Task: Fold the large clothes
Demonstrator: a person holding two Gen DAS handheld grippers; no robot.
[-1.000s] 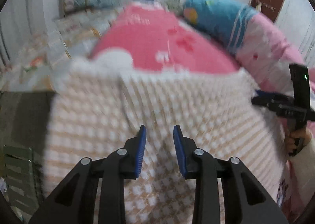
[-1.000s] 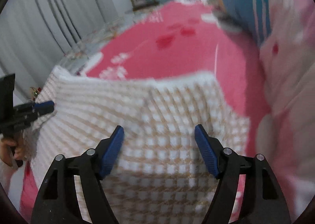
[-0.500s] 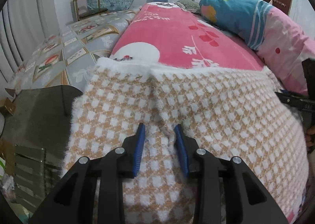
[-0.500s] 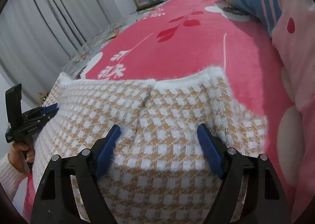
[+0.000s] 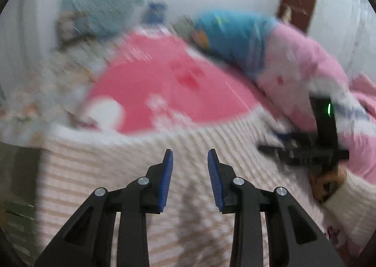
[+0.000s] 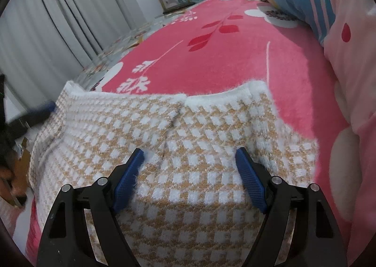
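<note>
Left wrist view, heavily blurred: the left gripper (image 5: pixel 190 160), black with blue pads, hovers over a fuzzy tan-and-white checked knit garment (image 5: pixel 131 173) spread on a pink fleece blanket with red leaf prints (image 5: pixel 164 88). Its jaws stand narrowly parted with nothing pinched between them. At the right, a hand (image 5: pixel 326 184) in a white sleeve holds the right gripper (image 5: pixel 277 142) above the garment's edge.

Right wrist view, sharp: the right gripper's jaws are spread wide, its pads (image 6: pixel 129 177) low over the garment, gripping nothing. The garment's white trimmed hem (image 6: pixel 185 97) lies flat on the blanket. A blue and pink rolled quilt (image 6: pixel 329 20) lies along the right.
</note>
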